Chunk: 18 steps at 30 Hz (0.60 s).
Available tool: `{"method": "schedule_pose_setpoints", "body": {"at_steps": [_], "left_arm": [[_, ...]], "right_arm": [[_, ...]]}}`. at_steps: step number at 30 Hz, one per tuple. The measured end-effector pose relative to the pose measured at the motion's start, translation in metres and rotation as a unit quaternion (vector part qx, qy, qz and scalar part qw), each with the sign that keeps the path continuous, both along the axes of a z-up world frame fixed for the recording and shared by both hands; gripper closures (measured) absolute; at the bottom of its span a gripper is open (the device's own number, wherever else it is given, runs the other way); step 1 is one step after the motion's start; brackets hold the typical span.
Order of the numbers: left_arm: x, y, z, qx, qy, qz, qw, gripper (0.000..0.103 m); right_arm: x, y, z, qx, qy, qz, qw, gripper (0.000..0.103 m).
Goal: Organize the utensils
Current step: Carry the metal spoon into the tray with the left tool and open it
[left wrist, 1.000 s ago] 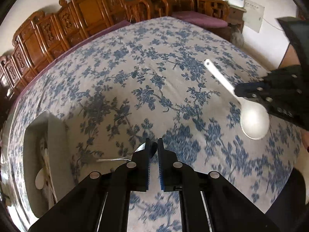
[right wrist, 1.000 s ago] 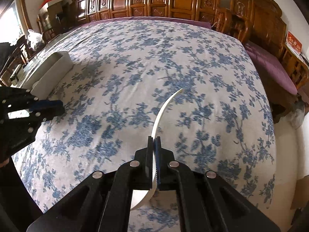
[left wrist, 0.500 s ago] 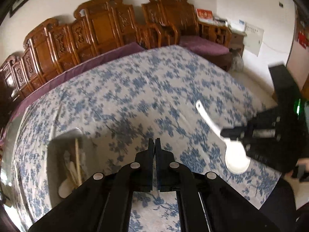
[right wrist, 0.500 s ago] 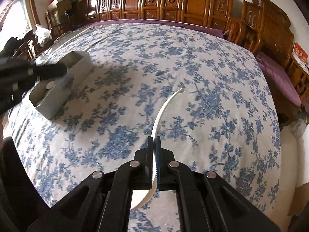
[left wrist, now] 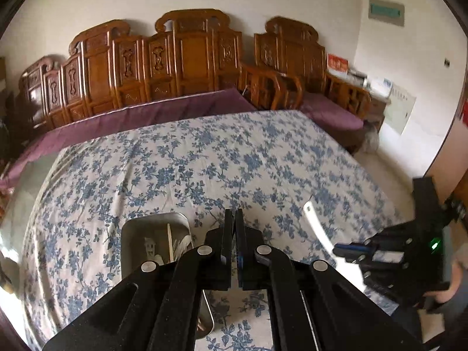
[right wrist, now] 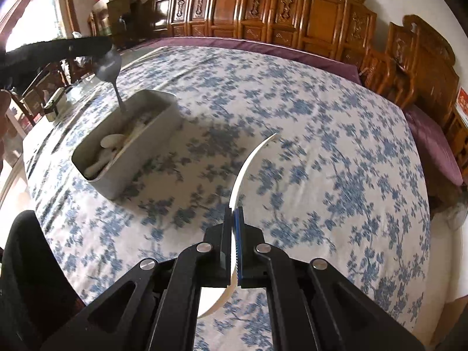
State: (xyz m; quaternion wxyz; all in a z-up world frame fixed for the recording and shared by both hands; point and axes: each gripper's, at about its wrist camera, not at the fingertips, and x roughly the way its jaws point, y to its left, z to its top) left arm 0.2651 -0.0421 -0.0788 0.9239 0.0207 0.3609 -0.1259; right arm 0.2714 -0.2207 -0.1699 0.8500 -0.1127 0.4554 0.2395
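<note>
On my far left, in the right wrist view, my left gripper (right wrist: 103, 48) reaches in as a dark bar above the metal tray (right wrist: 140, 158). Its jaws are pinched on a metal spoon (right wrist: 112, 70), which hangs bowl-up with its thin handle pointing down into the far end of the tray. From the left wrist view I see those same jaws pressed together (left wrist: 234, 234), and the spoon itself is hidden from that camera.

The tray sits on the blue floral tablecloth (right wrist: 307, 117), toward the table's left edge. Inside it I make out several pale utensils (right wrist: 112, 140) lying along the bottom, and in the left wrist view a thin light stick (left wrist: 169, 241) stands among them; the rest is too blurred to sort.

Moving right, my right gripper (right wrist: 232, 234) is clamped on a white spoon (right wrist: 251, 161). The curved handle rises forward from the pads over the cloth, well apart from the tray, and the bowl shows below the fingers. The left wrist view shows that gripper (left wrist: 343, 248) at the right edge, held above the table with the white handle (left wrist: 317, 228) sticking out toward the far side.

Behind the table, carved wooden chairs (right wrist: 292, 8) line the wall.
</note>
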Motion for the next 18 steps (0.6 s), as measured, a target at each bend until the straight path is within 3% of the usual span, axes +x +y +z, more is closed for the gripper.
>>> {"method": "schedule_pose_setpoints", "body": {"at_steps": [8,18], "left_arm": [[-0.003,0.033,0.016,-0.019,-0.017,0.018,0.9995,0.102],[0.032,0.060,-0.017,-0.017,0.017,0.025,0.9994,0.102]], "right_arm": [[0.002,0.028,0.007,-0.002,-0.002,0.015,1.000,0.100],[0.008,0.051,0.011,0.003,-0.005,0.025,1.000,0.100]]}}
